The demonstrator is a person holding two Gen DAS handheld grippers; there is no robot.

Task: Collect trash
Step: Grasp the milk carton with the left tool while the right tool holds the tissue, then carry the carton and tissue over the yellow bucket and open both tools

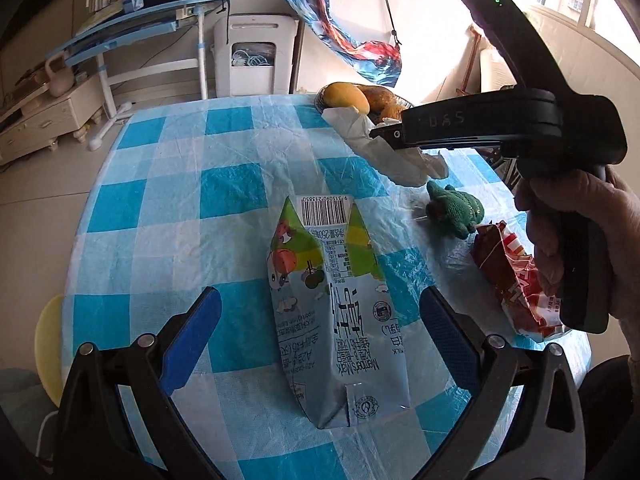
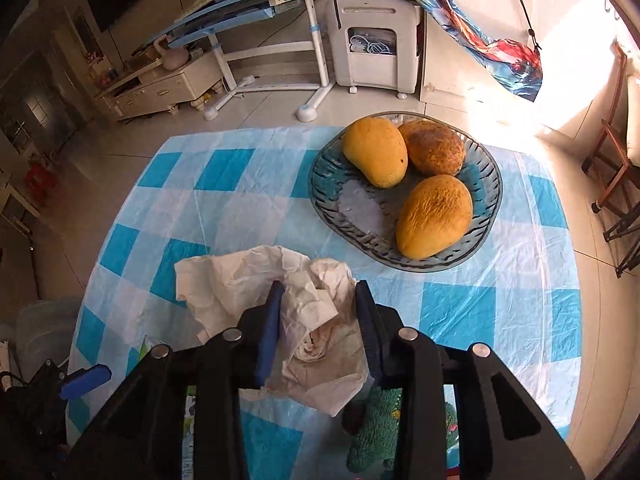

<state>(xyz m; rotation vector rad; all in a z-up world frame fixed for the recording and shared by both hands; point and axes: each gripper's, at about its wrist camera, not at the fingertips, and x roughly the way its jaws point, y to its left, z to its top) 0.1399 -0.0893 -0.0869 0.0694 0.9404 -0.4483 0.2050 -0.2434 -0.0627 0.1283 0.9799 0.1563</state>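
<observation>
A flattened light-blue milk carton (image 1: 336, 320) lies on the blue-and-white checked tablecloth (image 1: 160, 200). My left gripper (image 1: 320, 294) hovers over it, open, with one blue pad on either side and neither touching it. Crumpled white paper (image 2: 312, 312) sits between the pads of my right gripper (image 2: 320, 286), which press on it. In the left wrist view the right gripper (image 1: 380, 133) holds that paper (image 1: 400, 160) hanging just above the cloth. A torn red snack wrapper (image 1: 512, 280) lies at the right, partly behind the hand on the right gripper.
A glass bowl (image 2: 324, 184) with three mangoes stands beyond the paper, near the far table edge. A green knitted toy (image 1: 456, 208) lies between the paper and the red wrapper. A yellow stool (image 1: 48, 336) is at the table's left side. A desk and a white cabinet stand on the floor beyond.
</observation>
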